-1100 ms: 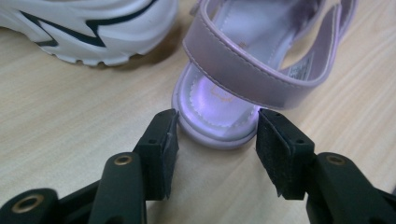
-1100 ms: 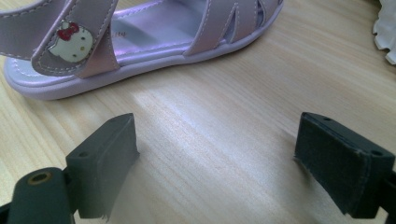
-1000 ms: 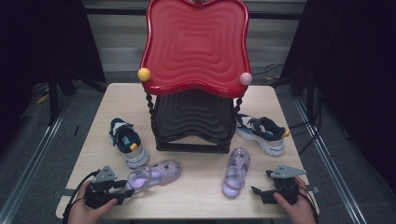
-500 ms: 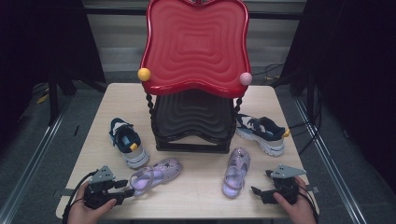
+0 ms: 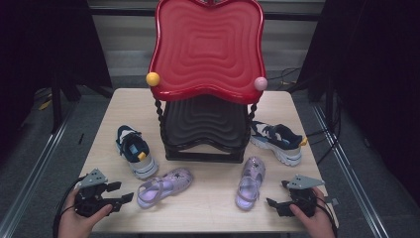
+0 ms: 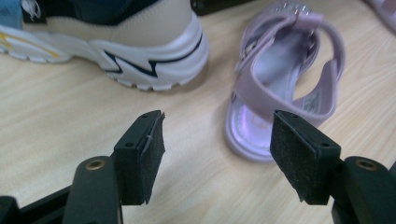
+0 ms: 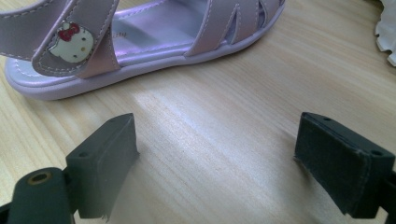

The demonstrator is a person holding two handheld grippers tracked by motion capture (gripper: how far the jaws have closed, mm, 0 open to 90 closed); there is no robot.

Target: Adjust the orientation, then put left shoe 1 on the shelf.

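Left hand-held gripper [image 5: 124, 201] has just been opening its jaws; they stand released, nothing between the pads, with the left lilac plastic strap sandal [image 5: 163, 186] lying just ahead on the pale wooden bench [image 5: 208, 218], beside a navy-and-white trainer [image 5: 134, 156]. Right hand-held gripper [image 5: 273, 203] is likewise released, empty, near the right lilac sandal [image 5: 250, 182].

The left gripper [image 6: 217, 149] hovers over the wooden table [image 6: 60, 116], its jaws just opened and empty, aimed at a purple sandal's [image 6: 285, 88] heel; a sneaker [image 6: 116, 42] lies beside it.
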